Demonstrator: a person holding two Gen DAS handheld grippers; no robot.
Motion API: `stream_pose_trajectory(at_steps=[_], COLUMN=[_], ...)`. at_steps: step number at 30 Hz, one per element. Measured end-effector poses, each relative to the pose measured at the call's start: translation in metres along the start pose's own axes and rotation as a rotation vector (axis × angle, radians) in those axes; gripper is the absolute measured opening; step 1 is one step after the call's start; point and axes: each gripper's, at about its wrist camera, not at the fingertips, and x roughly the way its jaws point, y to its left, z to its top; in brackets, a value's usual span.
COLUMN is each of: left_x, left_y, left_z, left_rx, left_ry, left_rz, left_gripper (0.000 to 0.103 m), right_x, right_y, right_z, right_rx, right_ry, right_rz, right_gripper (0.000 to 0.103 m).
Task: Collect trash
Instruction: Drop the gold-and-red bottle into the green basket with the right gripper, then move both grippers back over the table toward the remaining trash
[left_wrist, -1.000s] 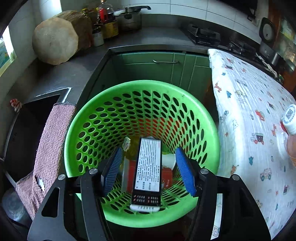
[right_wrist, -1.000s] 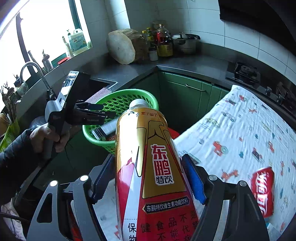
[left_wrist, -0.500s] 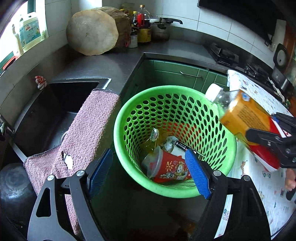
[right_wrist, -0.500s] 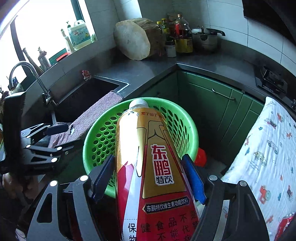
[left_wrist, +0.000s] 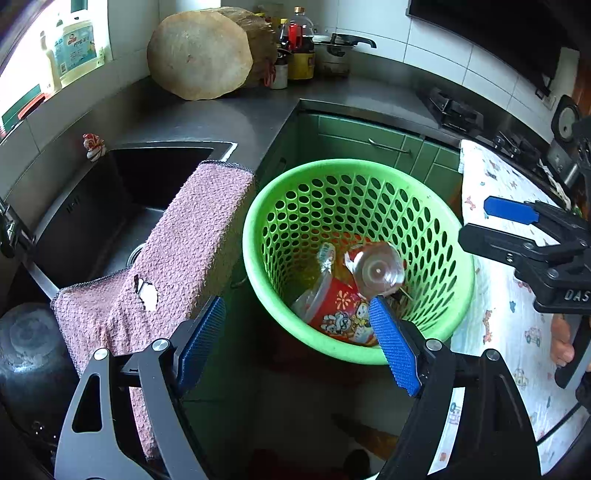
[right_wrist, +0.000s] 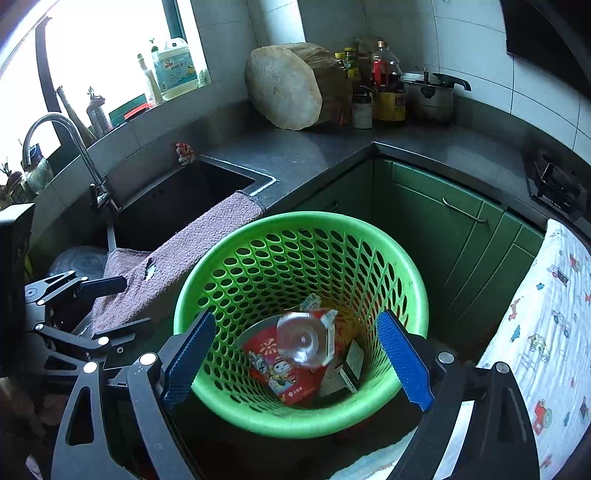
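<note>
Your right gripper (right_wrist: 297, 363) had just spread above the green basket (right_wrist: 369, 229), dropping the bottle (right_wrist: 304, 343) inside; your left gripper (left_wrist: 295, 341) hung spread, empty, beside it.

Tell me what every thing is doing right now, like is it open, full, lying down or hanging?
Left gripper: open, nothing between its jaws.
Right gripper: jaws just opened, empty, above the basket.
Green basket: upright, partly filled with trash.
Drink bottle: inside the basket, bottom end up.
Red cup: lying in the basket.
Pink towel: draped over the sink edge.
Sink: looks dry; tap not running.
</note>
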Motion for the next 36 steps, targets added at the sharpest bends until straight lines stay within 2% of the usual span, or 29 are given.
stream_pose_trajectory(at_steps=[8,16,29,36], left_x=[-0.008,-0.025,-0.047,-0.054], left_y=[-0.04,-0.099,-0.203,-0.261], left_z=[0.004,0.002,-0.026,-0.044], left_rx=[0.064,0.139,0.247,0.317], left_ry=[-0.026,-0.05,-0.039,-0.03], left_rz=[-0.06,-0.127,-0.234,-0.272], left_gripper=[0.082,0.086,0.087,0.087], right_x=[-0.078,-0.158,-0.261,-0.297], right_y=[-0.011,-0.028,-0.103,-0.148], right_z=[-0.042,-0.11,-0.228,-0.261], right_rx=[0.009,0.027,0.061,0.078], right_ry=[-0.055,-0.074,0.017,0.065], right_rz=[-0.053,-0.121,-0.27,-0.34], right_gripper=[0.092,0.093,0.094,0.094])
